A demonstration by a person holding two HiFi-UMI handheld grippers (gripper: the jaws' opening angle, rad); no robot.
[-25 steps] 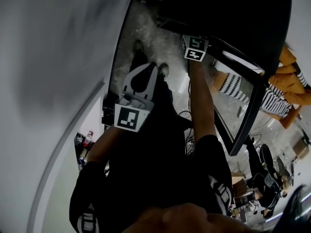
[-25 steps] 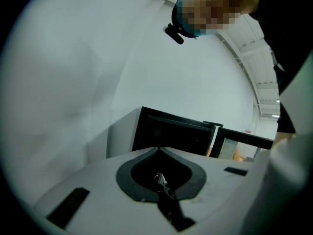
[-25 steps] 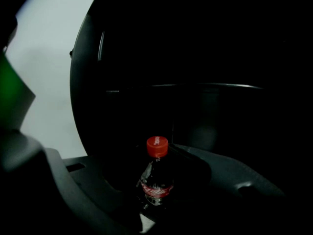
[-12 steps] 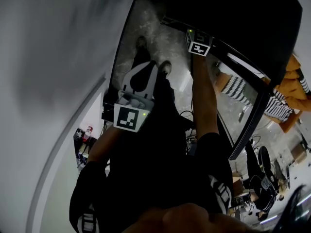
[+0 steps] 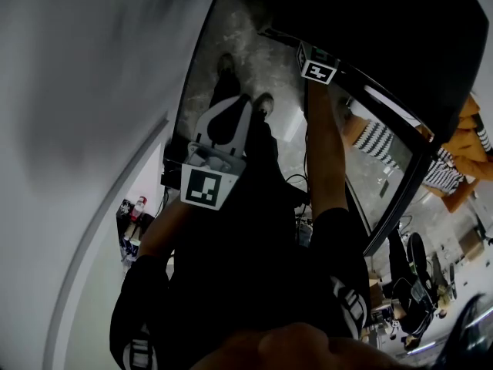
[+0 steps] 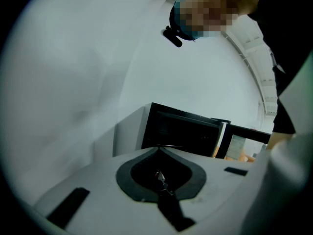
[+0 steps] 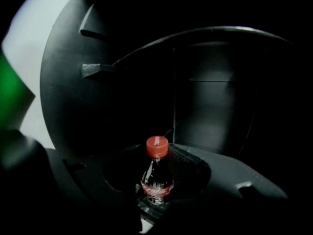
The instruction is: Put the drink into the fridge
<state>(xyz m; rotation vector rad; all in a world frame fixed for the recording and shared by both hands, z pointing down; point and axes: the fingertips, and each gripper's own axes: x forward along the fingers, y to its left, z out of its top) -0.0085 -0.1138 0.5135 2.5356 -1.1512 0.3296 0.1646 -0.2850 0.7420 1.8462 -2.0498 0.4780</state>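
In the right gripper view a small cola bottle [image 7: 156, 177] with a red cap stands upright between the jaws of my right gripper [image 7: 159, 153], which is shut on it. Round it is the fridge's dark inside [image 7: 210, 106]. In the head view only the marker cube of the right gripper [image 5: 318, 66] shows, at the mouth of the black fridge [image 5: 370, 29]; its jaws and the bottle are hidden in the dark. My left gripper [image 5: 240, 102] hangs lower left, white jaws shut with nothing between them. The left gripper [image 6: 157, 150] points at the fridge [image 6: 181, 131].
The fridge's glass door [image 5: 385, 168] stands open to the right of my right arm. A white wall [image 5: 85, 91] runs along the left. Small bottles [image 5: 135, 222] sit low at the left. A person in a striped top [image 5: 431, 164] and chairs [image 5: 420, 284] are at the right.
The right gripper's cube has shifted a little up and right in the head view, deeper towards the fridge opening. The left gripper has stayed where it was.
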